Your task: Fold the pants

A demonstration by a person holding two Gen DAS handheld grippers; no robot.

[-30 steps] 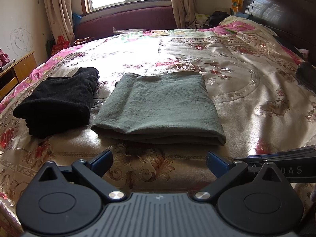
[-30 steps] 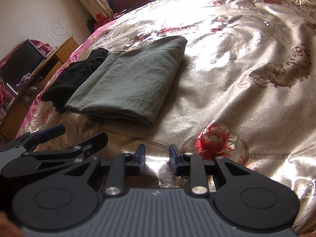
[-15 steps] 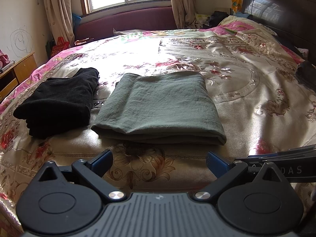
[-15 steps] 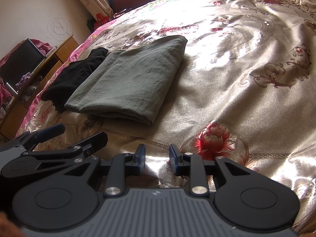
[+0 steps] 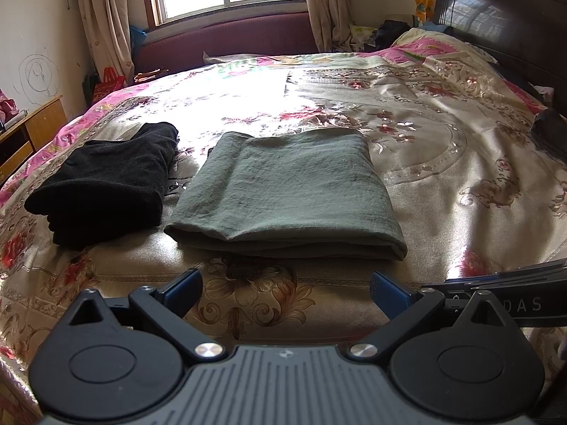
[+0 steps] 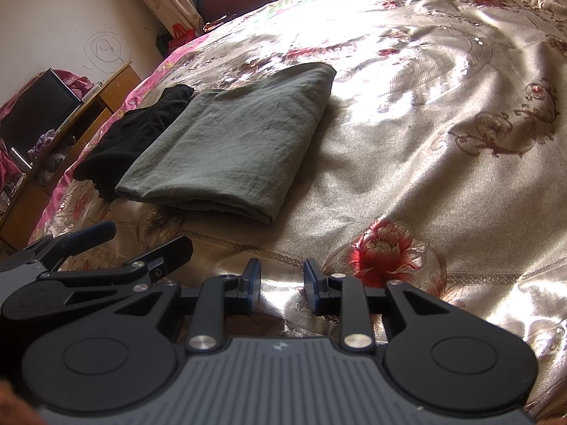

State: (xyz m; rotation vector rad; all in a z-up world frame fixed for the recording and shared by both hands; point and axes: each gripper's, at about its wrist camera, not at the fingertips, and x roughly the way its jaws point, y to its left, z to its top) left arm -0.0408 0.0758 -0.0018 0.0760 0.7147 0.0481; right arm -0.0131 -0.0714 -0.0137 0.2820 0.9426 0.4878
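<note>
On bedspread [image 5: 460, 184]: two folded pants, green [image 5: 287, 191], black [image 5: 102, 184]; both tongs [image 5: 285, 288] [image 6: 281, 281] spread, empty.

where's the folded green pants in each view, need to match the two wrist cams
Left wrist: the folded green pants lie at picture centre, just beyond the open left gripper.
Right wrist: the folded green pants lie left of centre, up and left of the right gripper.
Shared landmark: the folded black garment lies beside the pants, on their left in both views.
</note>
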